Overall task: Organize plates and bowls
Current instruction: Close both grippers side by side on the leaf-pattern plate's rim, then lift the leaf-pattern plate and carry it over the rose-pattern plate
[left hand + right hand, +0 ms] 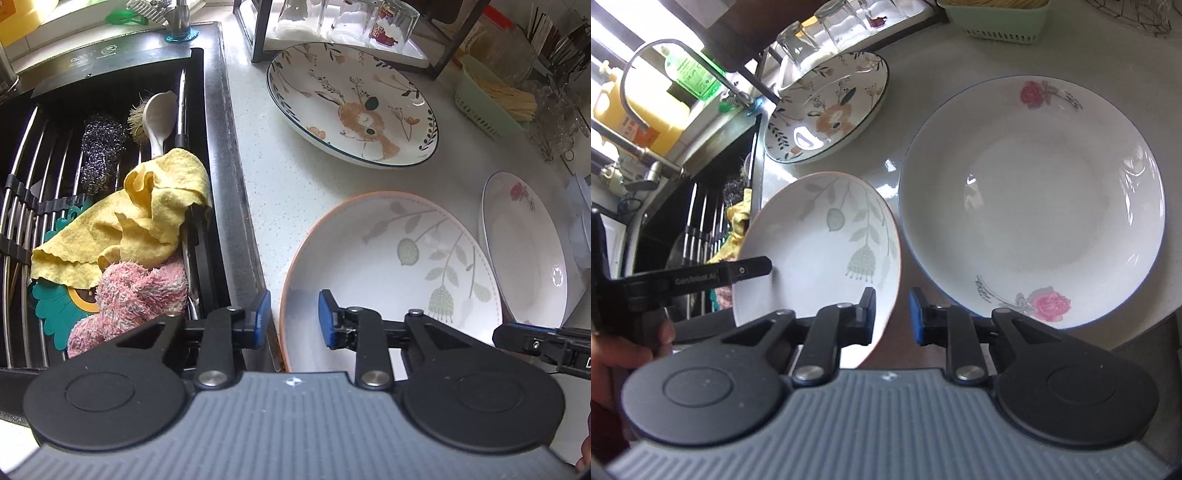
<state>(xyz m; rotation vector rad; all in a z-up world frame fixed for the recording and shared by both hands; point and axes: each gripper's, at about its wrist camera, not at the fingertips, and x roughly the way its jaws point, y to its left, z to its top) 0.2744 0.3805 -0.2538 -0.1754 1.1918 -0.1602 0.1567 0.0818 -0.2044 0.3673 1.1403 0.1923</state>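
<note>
Left wrist view is showing my left gripper (294, 317) with its jaws standing partly apart and straddling the near left rim of the leaf-patterned plate (391, 273), one blue pad outside the orange edge and one inside; I cannot tell whether either pad is touching it. Over on the right wrist view, my right gripper (893, 315) is holding its jaws at a similar gap around that same plate's right rim, not closed on it. The plate is sitting on the pale speckled tabletop (295, 177), tilted up at one side. Just beside it the rose plate (1030, 203) is lying flat, and the deer plate (351, 103) is resting farther back near upturned glasses (347, 18). A yellow cloth (147, 218) is draping over the sink rack (22, 206).
</note>
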